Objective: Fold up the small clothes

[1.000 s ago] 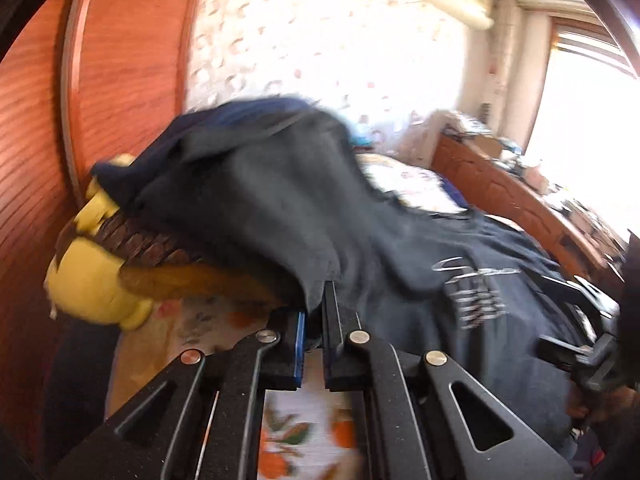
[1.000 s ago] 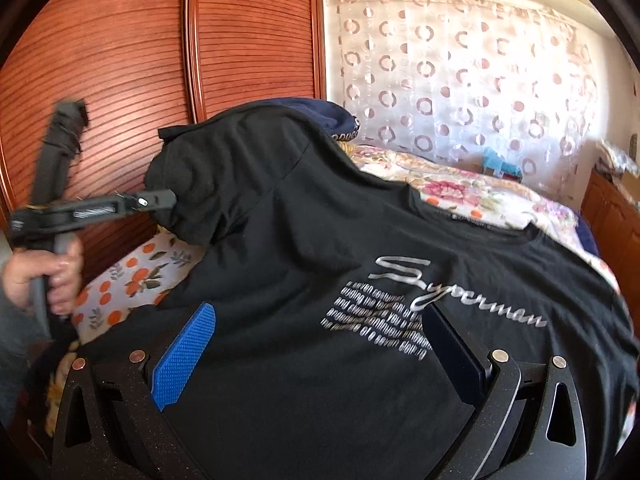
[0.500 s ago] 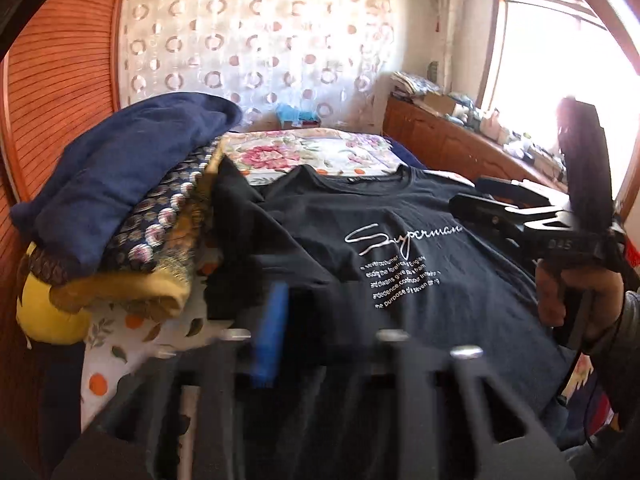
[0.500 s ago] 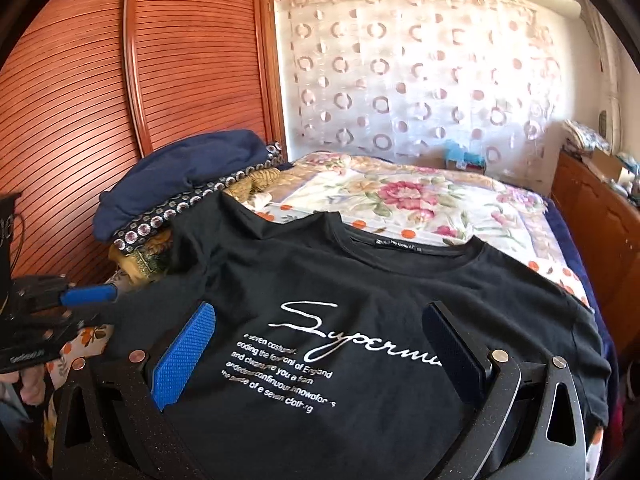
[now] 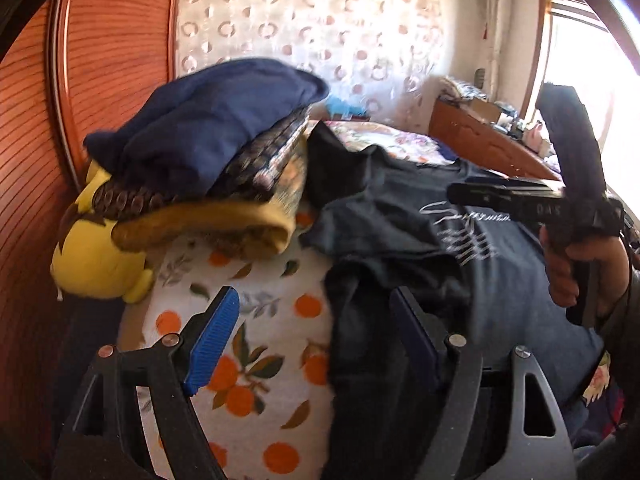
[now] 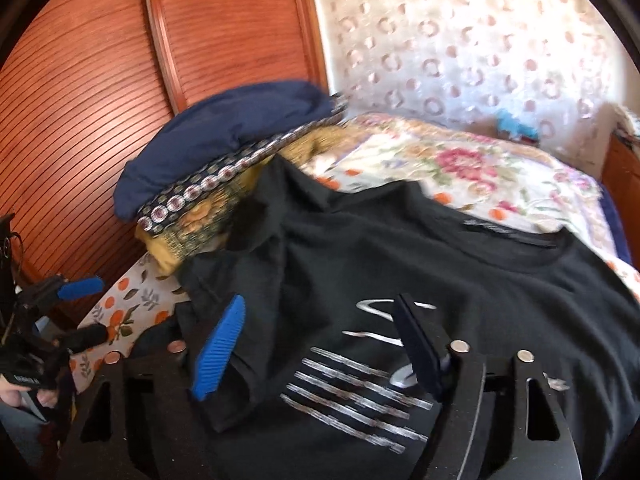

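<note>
Under both open claws, black tee (image 6: 460,264) w/ sleeve rumpled

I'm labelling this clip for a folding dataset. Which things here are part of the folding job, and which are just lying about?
Part of the job:
- black T-shirt, spread on the bed
- left claw, open
- right claw, open

Lying about:
- navy garment on top of the folded pile
- yellow plush toy
- orange-print bedsheet
- wooden wardrobe door
- curtain
</note>
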`<state>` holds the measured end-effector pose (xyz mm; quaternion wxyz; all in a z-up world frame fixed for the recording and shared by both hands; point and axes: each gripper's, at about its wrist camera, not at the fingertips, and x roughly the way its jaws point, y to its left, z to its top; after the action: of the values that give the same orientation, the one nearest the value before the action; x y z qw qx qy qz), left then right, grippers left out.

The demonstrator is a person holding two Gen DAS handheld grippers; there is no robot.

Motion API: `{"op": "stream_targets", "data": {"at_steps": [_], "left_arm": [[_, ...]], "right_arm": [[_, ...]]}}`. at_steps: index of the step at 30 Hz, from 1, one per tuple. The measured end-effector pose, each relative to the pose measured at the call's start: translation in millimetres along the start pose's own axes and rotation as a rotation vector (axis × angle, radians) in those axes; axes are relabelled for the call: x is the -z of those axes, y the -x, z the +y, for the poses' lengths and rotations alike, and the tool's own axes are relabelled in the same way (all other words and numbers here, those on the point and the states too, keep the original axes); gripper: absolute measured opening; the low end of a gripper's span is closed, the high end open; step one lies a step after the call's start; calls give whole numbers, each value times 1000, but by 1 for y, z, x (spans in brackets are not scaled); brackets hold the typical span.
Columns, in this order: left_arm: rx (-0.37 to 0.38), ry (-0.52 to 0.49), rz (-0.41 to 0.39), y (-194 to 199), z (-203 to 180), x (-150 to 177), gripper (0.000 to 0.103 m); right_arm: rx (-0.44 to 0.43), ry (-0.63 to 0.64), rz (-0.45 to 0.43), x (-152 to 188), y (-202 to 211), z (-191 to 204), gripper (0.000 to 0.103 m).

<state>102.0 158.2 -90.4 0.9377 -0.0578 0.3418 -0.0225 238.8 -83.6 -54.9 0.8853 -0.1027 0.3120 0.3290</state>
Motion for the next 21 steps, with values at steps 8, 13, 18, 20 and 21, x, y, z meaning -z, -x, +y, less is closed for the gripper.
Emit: {"op": "stream_targets", "data": {"at_steps": [8, 13, 18, 20, 21], "left_arm": [[-46, 28, 18, 1, 18, 18, 78], [-42, 43, 15, 2, 23, 23, 78], [-31, 37, 19, -1, 19, 24, 78], [-26, 32, 18, -1, 17, 25, 78], [-24, 31, 16, -1, 16, 25, 78]], "right_arm": [[-128, -10, 71, -32, -55, 18, 68], [-126, -84, 146, -44, -88, 21, 55], [-91, -94, 191, -47, -108, 15, 8], [-94, -79, 190, -49, -108, 12, 4], [-93, -73, 184, -50, -105, 8, 2]]}}
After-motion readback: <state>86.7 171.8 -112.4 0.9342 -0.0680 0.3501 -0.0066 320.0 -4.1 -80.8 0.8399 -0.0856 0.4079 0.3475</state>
